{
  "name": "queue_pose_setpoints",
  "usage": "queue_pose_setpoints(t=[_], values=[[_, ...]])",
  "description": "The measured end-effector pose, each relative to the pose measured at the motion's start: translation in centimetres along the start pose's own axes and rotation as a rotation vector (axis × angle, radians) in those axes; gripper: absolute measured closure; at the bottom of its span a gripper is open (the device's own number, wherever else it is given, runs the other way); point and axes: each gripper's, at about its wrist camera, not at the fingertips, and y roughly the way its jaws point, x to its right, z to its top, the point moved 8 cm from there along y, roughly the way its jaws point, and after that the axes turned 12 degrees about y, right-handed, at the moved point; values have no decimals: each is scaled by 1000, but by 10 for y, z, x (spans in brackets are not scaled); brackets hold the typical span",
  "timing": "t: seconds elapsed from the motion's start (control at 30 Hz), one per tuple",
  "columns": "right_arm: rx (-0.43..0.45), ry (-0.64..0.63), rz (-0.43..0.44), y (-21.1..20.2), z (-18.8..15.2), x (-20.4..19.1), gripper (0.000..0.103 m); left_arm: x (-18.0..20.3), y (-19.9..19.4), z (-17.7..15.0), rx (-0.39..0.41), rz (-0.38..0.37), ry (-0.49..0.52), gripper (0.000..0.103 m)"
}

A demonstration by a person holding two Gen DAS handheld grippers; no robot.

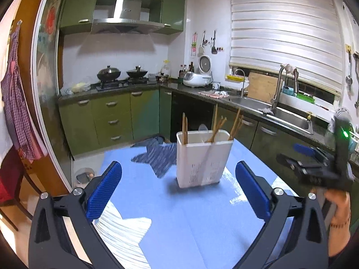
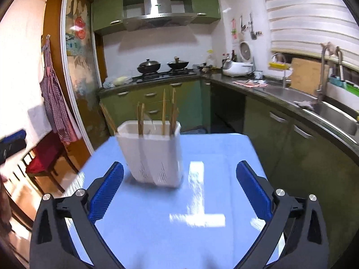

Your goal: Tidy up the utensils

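A white plastic utensil holder stands upright on the blue table. Several wooden chopsticks stick up out of it, and a pale spoon shows behind its rim. My left gripper is open and empty, just short of the holder. My right gripper is open and empty, with the holder and its chopsticks ahead and to the left. The right gripper also shows in the left wrist view, off the table's right edge.
A blue patterned cloth lies on the floor beyond the table's far edge. Green cabinets, a stove with two woks and a sink line the walls. A red chair stands at the left.
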Motion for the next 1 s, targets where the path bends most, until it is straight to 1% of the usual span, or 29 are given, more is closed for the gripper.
queue_pose_setpoints(t=[0.07, 0.13, 0.23, 0.4, 0.47, 0.6, 0.7, 0.83, 1.0], values=[[15, -9, -23, -16, -16, 1, 4, 4, -1, -8, -4, 2, -14, 7], [29, -10, -20, -33, -22, 0, 4, 9, -6, -15, -10, 16, -6, 7], [70, -19, -20, -62, -26, -4, 4, 14, -23, -20, 3, 47, -13, 7], [61, -32, -11, -98, -29, -11, 4, 18, -52, -22, 15, 48, -40, 7], [66, -35, -21, -113, -33, -12, 4, 24, -67, -22, 28, 66, -20, 7], [78, -21, -23, -132, -36, -12, 4, 36, -85, -21, 55, 97, 25, 7], [102, -27, -40, -139, -35, -13, 4, 39, -90, -20, 62, 79, 12, 7], [120, -48, -72, -139, -32, -14, 4, 40, -90, -21, 50, 62, -6, 7], [102, -42, -64, -133, -32, -12, 4, 40, -86, -24, 33, 66, -3, 7]])
